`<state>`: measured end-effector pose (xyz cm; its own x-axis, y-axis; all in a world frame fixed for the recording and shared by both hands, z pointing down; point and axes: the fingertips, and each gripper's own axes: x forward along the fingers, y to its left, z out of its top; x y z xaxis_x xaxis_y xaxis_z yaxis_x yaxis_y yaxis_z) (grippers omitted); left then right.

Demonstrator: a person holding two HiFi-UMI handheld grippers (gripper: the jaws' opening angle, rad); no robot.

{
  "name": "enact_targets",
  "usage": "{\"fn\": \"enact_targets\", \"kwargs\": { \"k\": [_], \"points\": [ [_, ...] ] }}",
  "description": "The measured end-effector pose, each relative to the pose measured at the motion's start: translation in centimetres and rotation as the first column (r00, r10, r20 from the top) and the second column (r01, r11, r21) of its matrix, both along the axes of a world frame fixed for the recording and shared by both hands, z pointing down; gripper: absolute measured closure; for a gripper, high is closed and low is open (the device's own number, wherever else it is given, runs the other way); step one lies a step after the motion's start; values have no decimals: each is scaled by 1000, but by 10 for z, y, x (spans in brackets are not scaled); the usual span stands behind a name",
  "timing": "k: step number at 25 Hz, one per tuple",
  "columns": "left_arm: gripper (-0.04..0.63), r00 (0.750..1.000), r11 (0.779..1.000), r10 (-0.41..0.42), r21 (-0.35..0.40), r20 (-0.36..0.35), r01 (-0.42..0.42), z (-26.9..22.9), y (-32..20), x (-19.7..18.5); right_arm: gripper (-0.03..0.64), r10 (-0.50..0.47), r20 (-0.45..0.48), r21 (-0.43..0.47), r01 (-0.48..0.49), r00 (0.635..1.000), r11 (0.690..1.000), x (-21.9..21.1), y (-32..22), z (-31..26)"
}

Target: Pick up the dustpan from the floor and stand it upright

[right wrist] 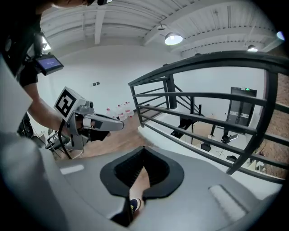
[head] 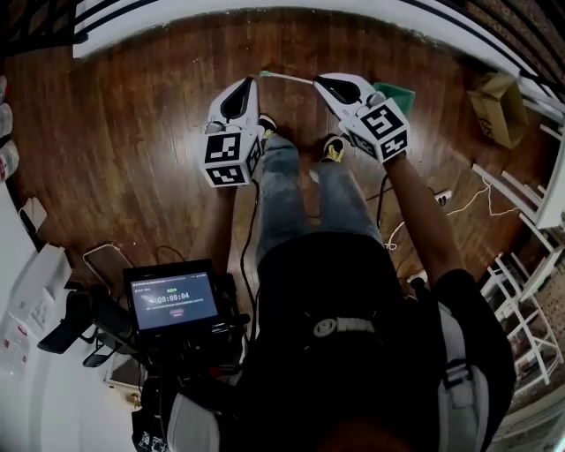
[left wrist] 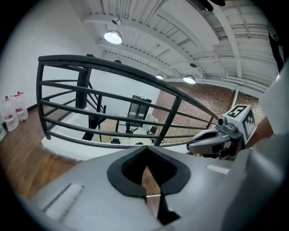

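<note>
In the head view a green dustpan [head: 396, 94] lies on the wooden floor beyond the person's shoes, its thin pale handle [head: 287, 77] running left. My right gripper [head: 320, 79] hangs above it and hides part of the pan. My left gripper [head: 251, 82] is beside it, over the handle's left end. Both point forward and down, with jaws together and nothing between them. The left gripper view shows its gripper [left wrist: 145, 148] closed, with the right gripper to the side. In the right gripper view, its gripper [right wrist: 143, 148] is closed over floor and a shoe [right wrist: 134, 205]. Neither gripper view shows the dustpan.
A black railing [left wrist: 135, 72] on a white ledge [head: 265, 11] bounds the far floor edge. A cardboard box [head: 495, 108] sits far right, white cables [head: 459, 207] and a white rack [head: 530, 300] at right. A screen on a stand [head: 172, 300] is at near left.
</note>
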<state>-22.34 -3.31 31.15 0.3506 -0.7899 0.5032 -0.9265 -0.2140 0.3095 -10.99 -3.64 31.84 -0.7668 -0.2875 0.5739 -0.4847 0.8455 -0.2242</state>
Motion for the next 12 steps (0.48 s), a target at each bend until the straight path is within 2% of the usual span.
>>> {"fn": "enact_targets", "kwargs": {
  "k": [3, 11, 12],
  "points": [
    [576, 1000, 1000, 9, -30, 1, -9, 41, -3, 0, 614, -48, 12, -40, 48, 999, 998, -9, -8, 40],
    [575, 998, 998, 11, -65, 57, -7, 170, -27, 16, 611, -143, -10, -61, 142, 990, 988, -10, -42, 192],
    [576, 998, 998, 6, -63, 56, -2, 186, -26, 18, 562, -174, -7, -79, 173, 985, 982, -14, -40, 211]
  ]
}}
